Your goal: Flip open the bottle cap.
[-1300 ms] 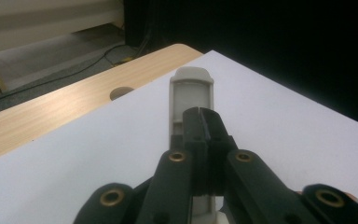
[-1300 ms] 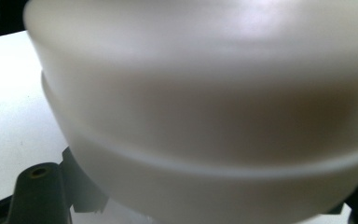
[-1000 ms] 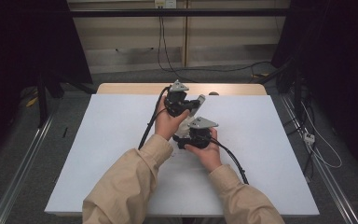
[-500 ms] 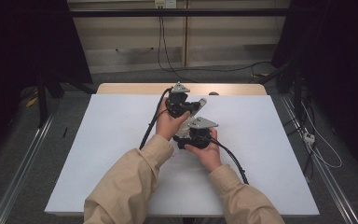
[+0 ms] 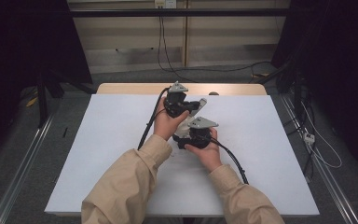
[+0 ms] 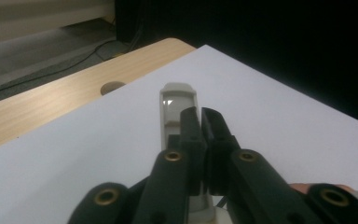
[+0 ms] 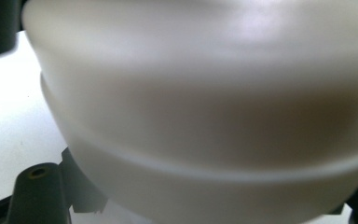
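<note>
Nothing shifts: left gripper [image 6: 200, 113] and right gripper [image 5: 180, 141] stay nearly closed beside the pale plastic piece [image 6: 177, 100], work unadvanced

Lab — black curtains [image 5: 23, 42], loose cables [image 5: 186, 65]

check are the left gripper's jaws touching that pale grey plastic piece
Cannot tell: in the left gripper view the left gripper looks shut above the grey plastic piece; contact is hidden.
</note>
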`<state>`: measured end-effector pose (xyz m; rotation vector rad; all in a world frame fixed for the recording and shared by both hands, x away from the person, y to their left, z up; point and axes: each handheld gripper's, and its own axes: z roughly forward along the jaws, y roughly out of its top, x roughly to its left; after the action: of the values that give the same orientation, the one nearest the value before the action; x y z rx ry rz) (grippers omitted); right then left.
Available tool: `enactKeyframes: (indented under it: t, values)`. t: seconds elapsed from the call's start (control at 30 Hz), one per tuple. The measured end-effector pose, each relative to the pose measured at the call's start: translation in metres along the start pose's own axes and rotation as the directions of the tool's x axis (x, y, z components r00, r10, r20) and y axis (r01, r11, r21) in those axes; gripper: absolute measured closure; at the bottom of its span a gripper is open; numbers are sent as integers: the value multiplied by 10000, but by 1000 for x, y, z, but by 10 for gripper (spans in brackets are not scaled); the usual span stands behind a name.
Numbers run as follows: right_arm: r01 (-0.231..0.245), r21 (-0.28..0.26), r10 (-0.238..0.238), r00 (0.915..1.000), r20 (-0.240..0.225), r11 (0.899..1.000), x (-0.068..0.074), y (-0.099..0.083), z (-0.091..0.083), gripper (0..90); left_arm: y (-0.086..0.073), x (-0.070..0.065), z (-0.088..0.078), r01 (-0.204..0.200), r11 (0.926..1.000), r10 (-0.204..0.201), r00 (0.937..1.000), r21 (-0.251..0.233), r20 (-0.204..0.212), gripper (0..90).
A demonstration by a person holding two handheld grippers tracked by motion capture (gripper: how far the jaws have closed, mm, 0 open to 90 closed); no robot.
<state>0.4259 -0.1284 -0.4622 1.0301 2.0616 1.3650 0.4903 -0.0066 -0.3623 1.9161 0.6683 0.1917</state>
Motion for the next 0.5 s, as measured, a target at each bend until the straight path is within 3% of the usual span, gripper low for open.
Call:
enactKeyframes:
  t: [0.23,0.43,0.5]
  values:
    - [-151,248,147,9998,144,9996,-3,2,-6,112,0,-1,-9,-34,9999,34,10000,114,3,720]
    - [-647,390,656,9976,-237,9971,-9,7,-14,65,-5,-2,-18,259,9997,-260,9993,32,284,592]
    - [-578,526,591,9980,-245,9969,-9,6,-16,60,-7,-1,-23,312,9995,-311,9991,-38,276,538]
